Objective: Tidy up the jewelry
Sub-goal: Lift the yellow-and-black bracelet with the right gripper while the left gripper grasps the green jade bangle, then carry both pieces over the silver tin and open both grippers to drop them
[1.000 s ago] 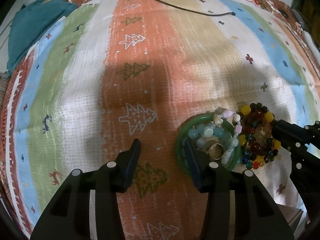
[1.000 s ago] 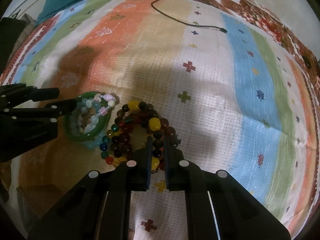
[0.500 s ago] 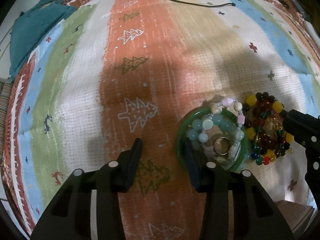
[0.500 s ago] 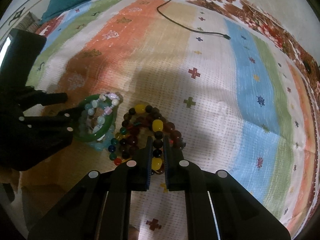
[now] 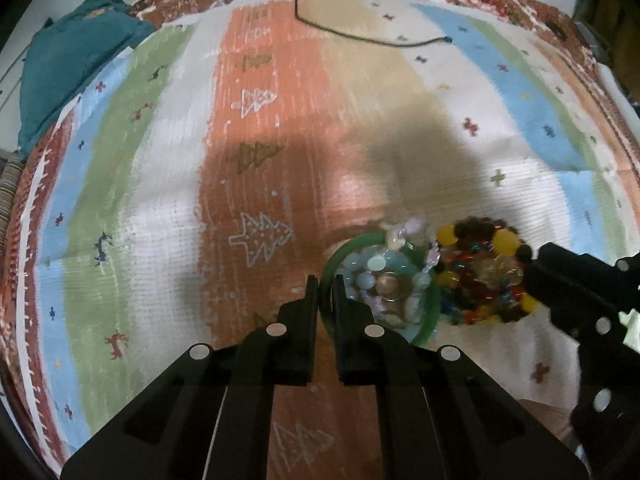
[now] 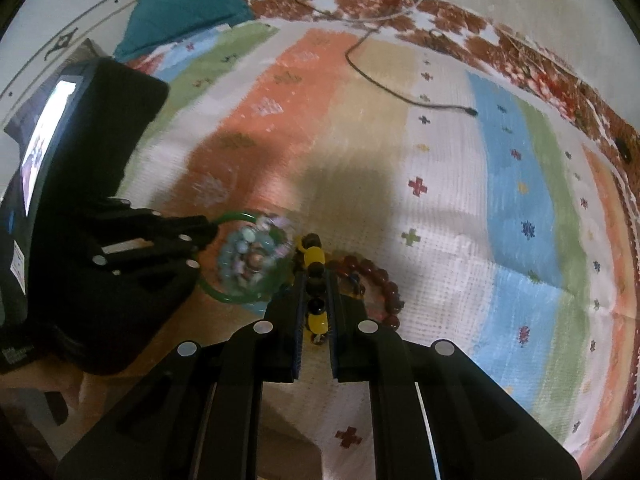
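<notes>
Now each claw (image 5: 326, 286) (image 6: 316, 284) grips a bracelet (image 5: 340, 256) (image 6: 314, 258).

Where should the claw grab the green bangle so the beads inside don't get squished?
Probably the bare rim of the green bangle, on the side away from the dark bead bracelet, coming from above. The left claw is already pinched there; the ring's thin edge fits between the fingers.

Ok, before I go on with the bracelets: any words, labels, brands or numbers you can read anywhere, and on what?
No text can be read in either view.
Black device at the left of the right wrist view: lit screen, content too blurred to read.
White sticker on its side: print too small to read.
Pale marking on its lower edge: blurred, unreadable.
Striped cloth: only woven trees and crosses, no lettering.
</notes>
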`<state>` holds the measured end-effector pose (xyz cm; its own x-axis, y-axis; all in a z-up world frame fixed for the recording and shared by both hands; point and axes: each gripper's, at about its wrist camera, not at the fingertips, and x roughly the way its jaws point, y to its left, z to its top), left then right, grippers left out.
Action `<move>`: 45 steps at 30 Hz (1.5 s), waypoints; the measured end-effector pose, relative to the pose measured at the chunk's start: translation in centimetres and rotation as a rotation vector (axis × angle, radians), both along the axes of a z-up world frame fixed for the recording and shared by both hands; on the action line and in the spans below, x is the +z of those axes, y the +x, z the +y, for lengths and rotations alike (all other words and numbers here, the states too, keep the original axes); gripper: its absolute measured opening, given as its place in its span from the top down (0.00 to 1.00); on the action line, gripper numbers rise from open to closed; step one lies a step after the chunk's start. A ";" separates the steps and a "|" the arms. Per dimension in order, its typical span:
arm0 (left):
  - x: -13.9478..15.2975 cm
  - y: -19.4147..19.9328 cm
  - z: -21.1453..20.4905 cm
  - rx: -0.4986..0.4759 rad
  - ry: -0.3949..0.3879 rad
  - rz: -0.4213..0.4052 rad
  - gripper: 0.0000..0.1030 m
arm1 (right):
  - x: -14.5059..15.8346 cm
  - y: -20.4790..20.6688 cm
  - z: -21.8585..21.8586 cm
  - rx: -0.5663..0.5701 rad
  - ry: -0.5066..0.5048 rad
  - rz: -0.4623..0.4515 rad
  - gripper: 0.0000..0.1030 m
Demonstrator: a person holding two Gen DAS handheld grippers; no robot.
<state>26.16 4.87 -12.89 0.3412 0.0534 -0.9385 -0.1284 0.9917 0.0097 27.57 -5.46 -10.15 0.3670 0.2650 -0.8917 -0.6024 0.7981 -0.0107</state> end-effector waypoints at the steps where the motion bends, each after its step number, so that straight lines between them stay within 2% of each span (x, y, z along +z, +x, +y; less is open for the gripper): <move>1: 0.4 -0.1 -0.1 0.000 0.003 -0.006 0.93 | 0.3 -0.3 0.0 0.001 0.005 -0.005 0.89; 17: 3.8 -2.1 0.2 0.013 -0.009 -0.076 0.93 | 3.8 -1.8 -1.2 -0.001 0.067 -0.058 0.89; 45: 7.6 -5.7 -0.3 0.022 -0.026 -0.155 0.93 | 5.2 -4.2 -5.3 -0.086 0.040 -0.113 0.89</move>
<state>20.41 4.52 -5.26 0.4807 0.0386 -0.8760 -0.1481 0.9883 -0.0377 23.34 -10.81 -4.93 0.4873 0.2627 -0.8328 -0.5283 0.8481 -0.0416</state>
